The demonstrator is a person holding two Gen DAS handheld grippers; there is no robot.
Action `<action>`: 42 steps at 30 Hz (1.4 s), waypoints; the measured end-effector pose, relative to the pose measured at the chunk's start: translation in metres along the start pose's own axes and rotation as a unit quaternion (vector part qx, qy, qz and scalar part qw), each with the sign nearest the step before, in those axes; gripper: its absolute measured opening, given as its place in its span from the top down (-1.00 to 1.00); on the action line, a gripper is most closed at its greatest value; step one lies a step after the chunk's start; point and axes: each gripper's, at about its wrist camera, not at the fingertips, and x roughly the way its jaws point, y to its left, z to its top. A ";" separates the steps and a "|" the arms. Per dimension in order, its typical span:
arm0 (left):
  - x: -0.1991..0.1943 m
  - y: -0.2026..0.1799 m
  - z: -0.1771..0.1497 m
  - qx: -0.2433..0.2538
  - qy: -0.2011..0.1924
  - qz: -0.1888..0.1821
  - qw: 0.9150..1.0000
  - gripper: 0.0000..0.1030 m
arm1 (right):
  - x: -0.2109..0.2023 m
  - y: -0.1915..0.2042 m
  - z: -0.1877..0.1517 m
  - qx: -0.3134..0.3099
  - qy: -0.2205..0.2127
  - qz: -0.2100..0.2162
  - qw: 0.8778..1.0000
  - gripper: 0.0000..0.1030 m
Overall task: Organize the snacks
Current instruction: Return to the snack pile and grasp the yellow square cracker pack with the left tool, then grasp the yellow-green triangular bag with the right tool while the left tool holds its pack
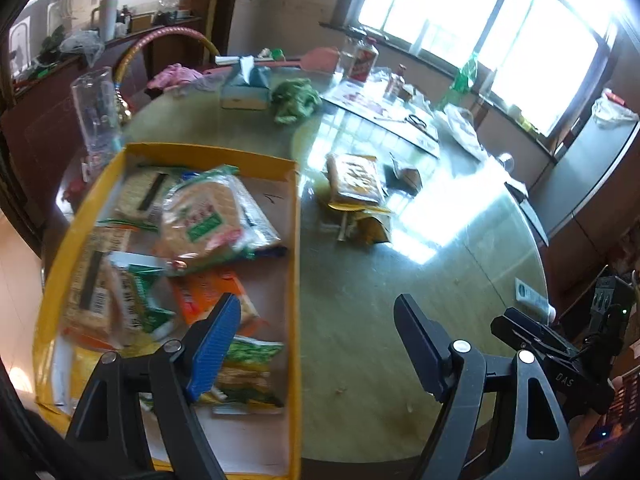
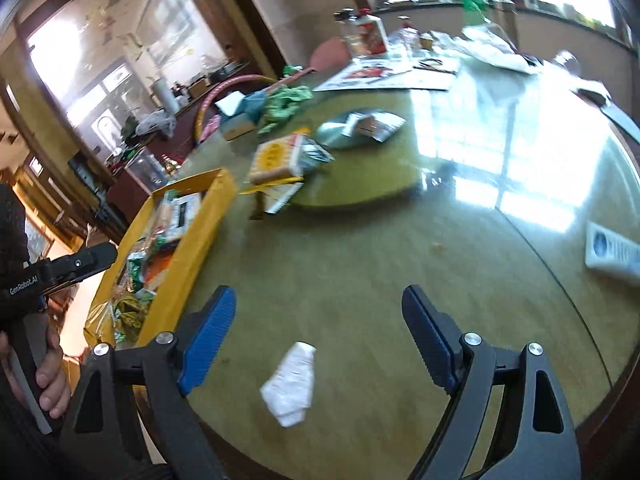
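Snacks (image 1: 200, 220) mostly lie packed in a yellow box (image 1: 298, 240) at the near left edge of the round table (image 1: 360, 300); among them a round cracker pack sits on top, an orange packet (image 1: 204, 294) nearer, and a green packet (image 1: 248, 376) nearest; more snacks remain outside, well apart from the box on the table's raised centre disc: a yellow biscuit pack (image 2: 276, 158) and, beyond it, a silver packet (image 2: 374, 126); a tissue box (image 1: 245, 90) and a green cloth (image 1: 296, 100) sit on the far side; a white tube (image 2: 612, 254) lies at the right edge; a crumpled white tissue (image 2: 290, 384) lies on the near tabletop between the right gripper's (image 2: 320, 336) spread, empty fingers; the left gripper (image 1: 316, 344) hovers over the box's right wall, jaws wide apart, holding nothing.
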 end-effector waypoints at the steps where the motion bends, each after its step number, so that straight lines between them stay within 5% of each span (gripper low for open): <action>1: 0.004 -0.006 0.002 0.004 0.003 -0.003 1.000 -0.54 | 0.002 -0.006 -0.001 0.008 0.001 -0.001 1.000 -0.66; 10: 0.059 -0.041 0.044 0.035 0.050 -0.003 0.998 -0.54 | 0.026 -0.037 -0.001 0.055 0.023 0.009 0.998 -0.66; 21: 0.162 -0.066 0.107 0.062 0.097 0.071 0.991 -0.53 | 0.044 -0.039 -0.001 0.039 0.027 -0.007 0.999 -0.66; 29: 0.196 -0.067 0.116 0.053 0.125 0.089 0.987 -0.53 | 0.047 -0.038 0.001 0.027 0.025 -0.012 0.999 -0.66; 36: 0.179 -0.057 0.108 0.029 0.102 0.088 0.991 -0.34 | 0.051 -0.033 0.004 0.017 0.034 -0.017 0.999 -0.67; 42: 0.116 -0.042 0.099 0.005 0.056 0.036 0.998 -0.34 | 0.064 -0.028 0.015 0.025 0.053 0.023 0.998 -0.67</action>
